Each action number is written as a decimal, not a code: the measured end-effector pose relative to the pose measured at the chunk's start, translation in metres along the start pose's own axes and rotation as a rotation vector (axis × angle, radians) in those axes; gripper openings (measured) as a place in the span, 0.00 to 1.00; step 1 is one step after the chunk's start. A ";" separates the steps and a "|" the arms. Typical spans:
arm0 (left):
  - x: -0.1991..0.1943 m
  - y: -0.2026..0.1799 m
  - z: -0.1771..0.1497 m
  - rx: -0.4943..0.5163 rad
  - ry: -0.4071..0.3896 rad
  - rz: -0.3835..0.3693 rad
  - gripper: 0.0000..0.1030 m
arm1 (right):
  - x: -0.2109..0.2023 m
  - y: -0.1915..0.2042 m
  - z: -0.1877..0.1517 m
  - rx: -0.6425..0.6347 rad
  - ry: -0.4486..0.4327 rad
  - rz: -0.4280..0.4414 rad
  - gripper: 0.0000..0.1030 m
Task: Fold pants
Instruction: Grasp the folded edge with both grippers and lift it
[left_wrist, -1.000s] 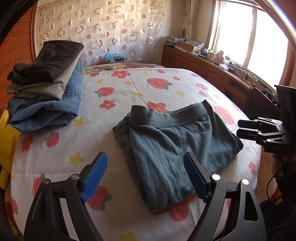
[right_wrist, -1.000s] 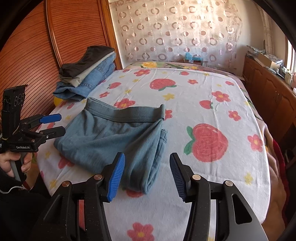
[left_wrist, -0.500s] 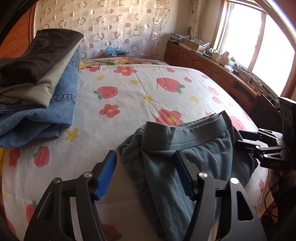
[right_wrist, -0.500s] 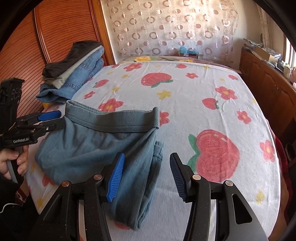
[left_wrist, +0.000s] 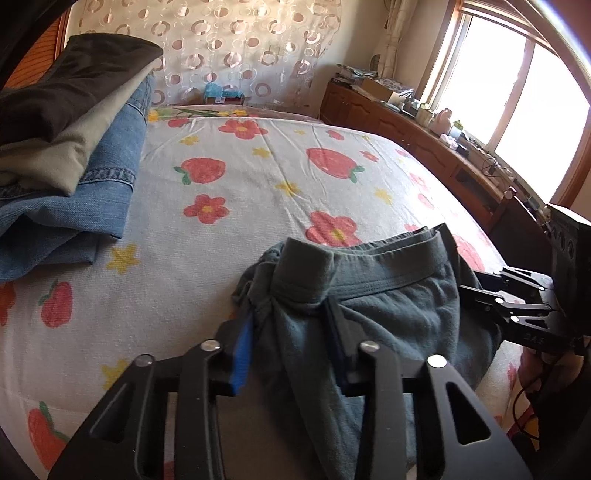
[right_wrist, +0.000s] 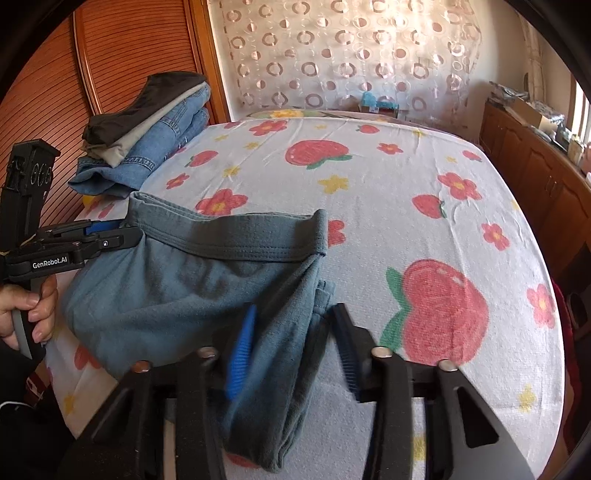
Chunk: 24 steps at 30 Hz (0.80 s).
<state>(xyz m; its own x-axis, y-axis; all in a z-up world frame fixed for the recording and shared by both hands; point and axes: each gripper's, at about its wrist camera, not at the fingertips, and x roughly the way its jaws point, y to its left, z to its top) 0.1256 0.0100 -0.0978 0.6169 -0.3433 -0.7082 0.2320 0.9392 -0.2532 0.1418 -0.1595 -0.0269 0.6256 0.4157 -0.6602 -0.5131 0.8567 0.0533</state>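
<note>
Folded grey-blue pants (left_wrist: 388, 306) (right_wrist: 192, 288) lie at the near edge of the bed, waistband away from me. My left gripper (left_wrist: 291, 332) is closing around the waistband's left corner, cloth bunched between its narrowed jaws. It also shows at the left of the right wrist view (right_wrist: 110, 236), at that corner. My right gripper (right_wrist: 291, 343) is closing around the pants' right folded edge, just below the waistband. It shows in the left wrist view (left_wrist: 491, 295) at the pants' right side.
A stack of folded clothes (left_wrist: 70, 155) (right_wrist: 147, 136), dark and khaki on blue jeans, sits at the bed's far left. The strawberry-print bedsheet (left_wrist: 258, 177) stretches beyond. A wooden cabinet (left_wrist: 424, 144) runs along the right below the window.
Both grippers moved forward and down onto the pants and narrowed from wide open around the cloth at the waistband's two ends. The waistband has lifted and bunched slightly.
</note>
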 end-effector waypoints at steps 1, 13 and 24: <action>-0.001 -0.001 0.000 0.003 -0.003 -0.004 0.24 | 0.000 0.001 0.000 -0.002 0.001 0.004 0.29; -0.048 -0.022 0.009 0.045 -0.128 -0.037 0.12 | -0.025 0.001 0.001 -0.006 -0.095 0.080 0.09; -0.098 -0.040 0.028 0.101 -0.256 -0.035 0.11 | -0.074 0.010 0.010 -0.046 -0.222 0.068 0.09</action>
<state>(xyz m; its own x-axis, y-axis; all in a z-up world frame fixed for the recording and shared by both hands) 0.0772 0.0062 0.0000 0.7741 -0.3785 -0.5075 0.3226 0.9256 -0.1983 0.0959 -0.1785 0.0297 0.7001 0.5333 -0.4749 -0.5816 0.8117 0.0540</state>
